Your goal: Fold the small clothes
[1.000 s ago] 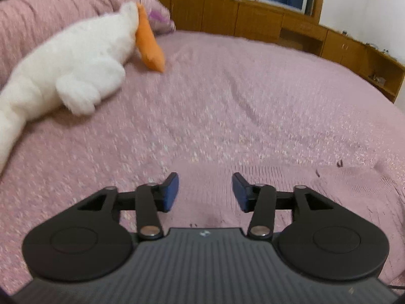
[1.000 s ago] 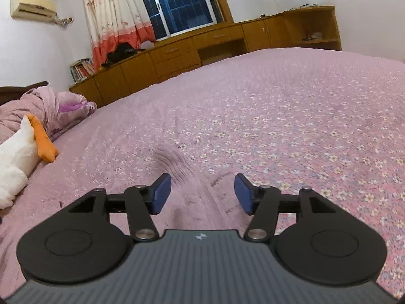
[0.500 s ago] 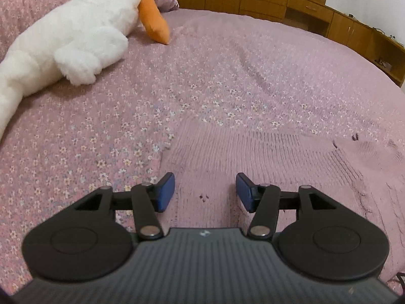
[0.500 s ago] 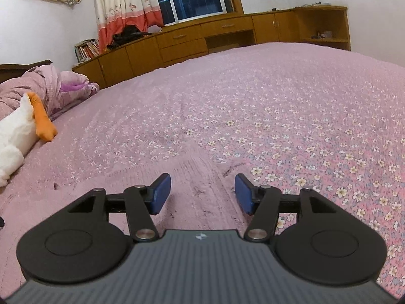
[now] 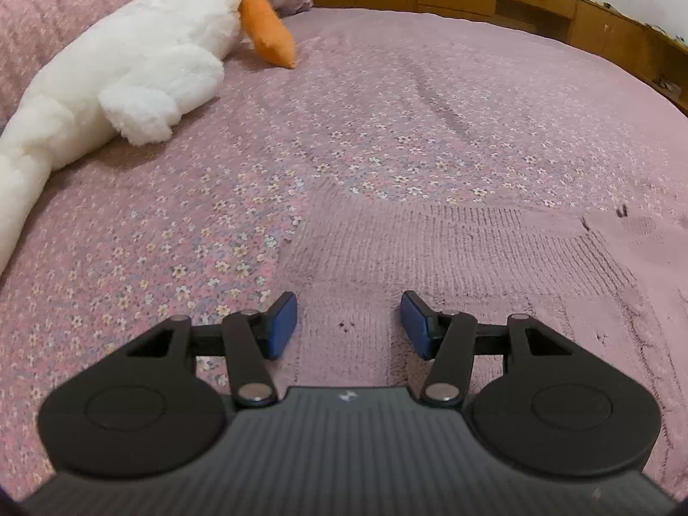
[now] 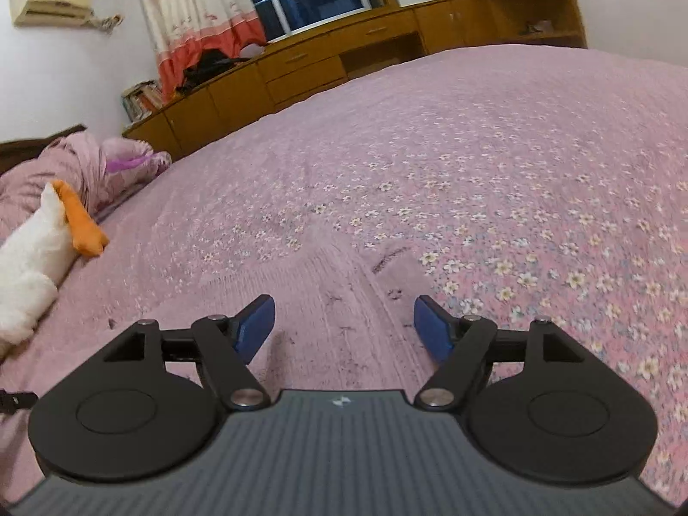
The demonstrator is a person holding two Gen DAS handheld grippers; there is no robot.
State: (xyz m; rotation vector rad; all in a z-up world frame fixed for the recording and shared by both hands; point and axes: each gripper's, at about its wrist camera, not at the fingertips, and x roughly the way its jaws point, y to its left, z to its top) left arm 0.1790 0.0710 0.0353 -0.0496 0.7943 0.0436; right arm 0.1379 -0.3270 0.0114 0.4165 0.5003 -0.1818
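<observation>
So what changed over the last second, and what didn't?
The right gripper has just been opening its jaws wider, letting the pink knit garment settle flat; earlier a raised fold stood between them. The left gripper tipped down toward the garment, jaws still apart, gripping nothing. The plush goose and bedspread stayed put.

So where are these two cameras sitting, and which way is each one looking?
Left wrist view: rides on the left claw, looking down along its open blue pads at the pink knitted garment.
Right wrist view: rides on the right claw, open, its jaws just widened, over the garment's edge.
Shared: garment, floral bedspread, white plush goose.
</observation>
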